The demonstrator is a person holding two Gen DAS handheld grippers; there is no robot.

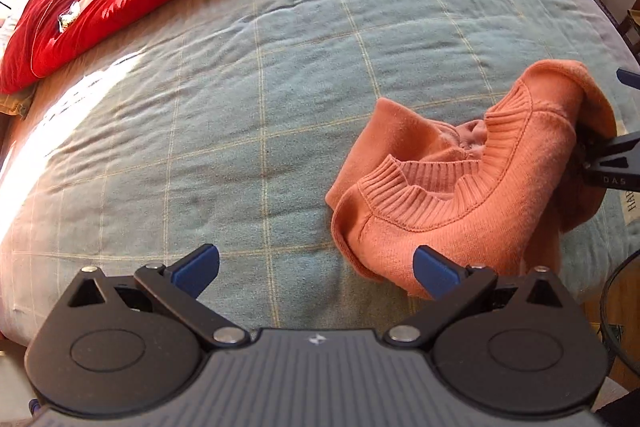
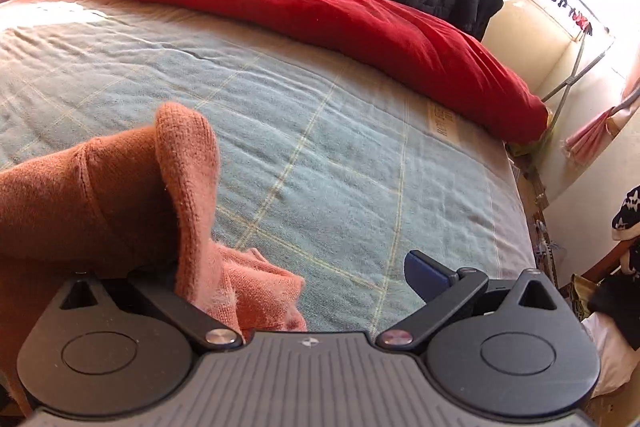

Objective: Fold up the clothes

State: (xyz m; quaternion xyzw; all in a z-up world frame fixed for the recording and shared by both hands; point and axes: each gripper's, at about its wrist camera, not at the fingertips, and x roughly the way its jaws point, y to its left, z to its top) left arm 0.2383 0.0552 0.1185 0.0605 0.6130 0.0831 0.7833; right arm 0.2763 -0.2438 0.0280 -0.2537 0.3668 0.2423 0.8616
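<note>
The orange sweater (image 1: 460,183) lies bunched on the blue checked blanket (image 1: 240,115), long side running crosswise, ribbed collar open upward. The left gripper (image 1: 316,267) hovers spread apart, its right finger over the sweater's near edge. The right gripper (image 2: 304,279) stands wide apart, sweater fabric draped over its left finger

"DAS" on the right tool (image 1: 614,163); "HAB" on the blanket's label (image 1: 631,201).
</note>
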